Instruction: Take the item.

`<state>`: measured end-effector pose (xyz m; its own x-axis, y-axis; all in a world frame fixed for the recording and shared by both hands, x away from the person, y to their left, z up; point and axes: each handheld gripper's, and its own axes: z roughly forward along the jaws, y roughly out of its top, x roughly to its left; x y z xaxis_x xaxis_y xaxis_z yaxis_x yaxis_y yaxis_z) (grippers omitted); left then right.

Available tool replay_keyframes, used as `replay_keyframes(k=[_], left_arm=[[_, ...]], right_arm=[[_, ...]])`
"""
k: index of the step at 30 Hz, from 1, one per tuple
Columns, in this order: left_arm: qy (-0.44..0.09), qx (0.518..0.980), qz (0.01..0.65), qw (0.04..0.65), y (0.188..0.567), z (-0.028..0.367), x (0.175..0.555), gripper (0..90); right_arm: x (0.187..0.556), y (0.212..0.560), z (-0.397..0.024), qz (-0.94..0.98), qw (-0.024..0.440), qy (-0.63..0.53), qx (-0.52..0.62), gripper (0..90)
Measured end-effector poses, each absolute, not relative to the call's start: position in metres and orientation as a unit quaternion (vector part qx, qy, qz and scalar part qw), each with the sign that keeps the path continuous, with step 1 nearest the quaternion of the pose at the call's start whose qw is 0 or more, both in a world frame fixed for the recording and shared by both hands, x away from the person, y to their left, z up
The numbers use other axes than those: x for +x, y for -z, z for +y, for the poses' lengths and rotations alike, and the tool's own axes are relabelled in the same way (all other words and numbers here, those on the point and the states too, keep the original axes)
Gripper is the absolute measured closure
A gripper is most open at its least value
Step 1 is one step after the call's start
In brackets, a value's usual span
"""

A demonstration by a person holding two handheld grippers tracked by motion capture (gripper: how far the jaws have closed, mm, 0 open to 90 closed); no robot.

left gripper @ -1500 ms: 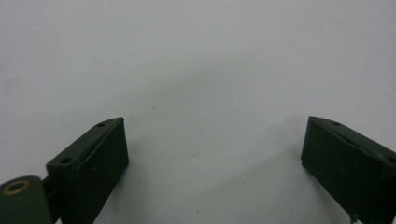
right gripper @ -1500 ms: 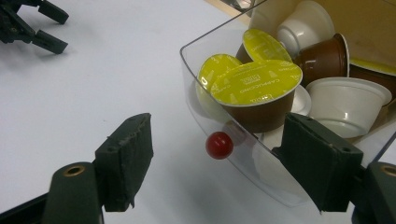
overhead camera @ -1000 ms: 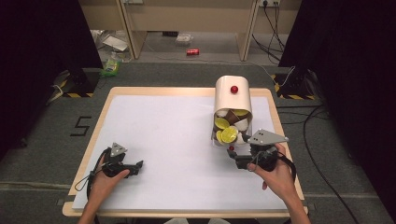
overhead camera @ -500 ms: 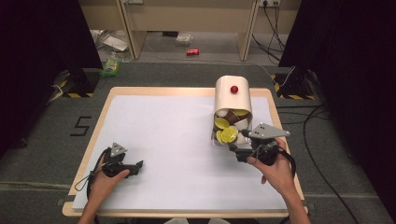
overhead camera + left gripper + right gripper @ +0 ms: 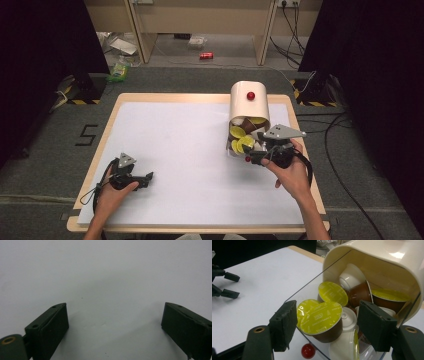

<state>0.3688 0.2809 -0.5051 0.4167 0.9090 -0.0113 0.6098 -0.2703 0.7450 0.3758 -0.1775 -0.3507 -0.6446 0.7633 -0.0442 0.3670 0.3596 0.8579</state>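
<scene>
- The glossy cream capsule dispenser [image 5: 249, 102] lay at the tabletop's [image 5: 175, 140] far right, its clear drawer [image 5: 312, 290] out.
- The right gripper [image 5: 327, 326] had its jaws just closing, half-wide around a yellow-foiled brown coffee capsule [image 5: 322, 320], pads not pressing.
- The left gripper [image 5: 113, 322] rested with jaws wide over matte white tabletop.

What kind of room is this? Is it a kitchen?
Probably not a kitchen, more like a lab or workshop set up for recording. A plain white-topped table stands on grey carpet, cables trail over the floor, and black curtains hang at both sides.
</scene>
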Motion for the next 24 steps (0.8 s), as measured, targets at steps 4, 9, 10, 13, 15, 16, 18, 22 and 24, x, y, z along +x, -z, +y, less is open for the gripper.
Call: replay_keyframes(k=[4,9,10,13,15,16,18,22,24], left_arm=[[-0.216,0.767,0.495,0.346,0.505,0.281,0.369,6.6],[-0.216,0.767,0.495,0.346,0.505,0.281,0.369,6.6],[-0.216,0.767,0.495,0.346,0.505,0.281,0.369,6.6],[-0.216,0.767,0.495,0.346,0.505,0.281,0.369,6.6],[-0.216,0.767,0.495,0.346,0.505,0.281,0.369,6.6],[-0.216,0.767,0.495,0.346,0.505,0.281,0.369,6.6],[-0.216,0.767,0.495,0.347,0.505,0.281,0.369,6.6],[-0.216,0.767,0.495,0.347,0.505,0.281,0.369,6.6],[-0.216,0.767,0.495,0.347,0.505,0.281,0.369,6.6]], right_arm=[[0.379,0.352,-0.176,0.794,0.224,-0.438,0.358,33.7],[0.382,0.356,-0.172,0.804,0.224,-0.42,0.357,36.4],[0.383,0.357,-0.172,0.805,0.223,-0.415,0.359,37.1],[0.387,0.36,-0.171,0.808,0.219,-0.408,0.364,38.9],[0.39,0.363,-0.171,0.811,0.212,-0.404,0.366,39.1],[0.39,0.364,-0.171,0.812,0.209,-0.402,0.367,40.3],[0.394,0.366,-0.17,0.814,0.208,-0.397,0.37,41.6],[0.396,0.368,-0.17,0.815,0.207,-0.394,0.371,44.3],[0.397,0.369,-0.168,0.817,0.204,-0.392,0.37,46.4]])
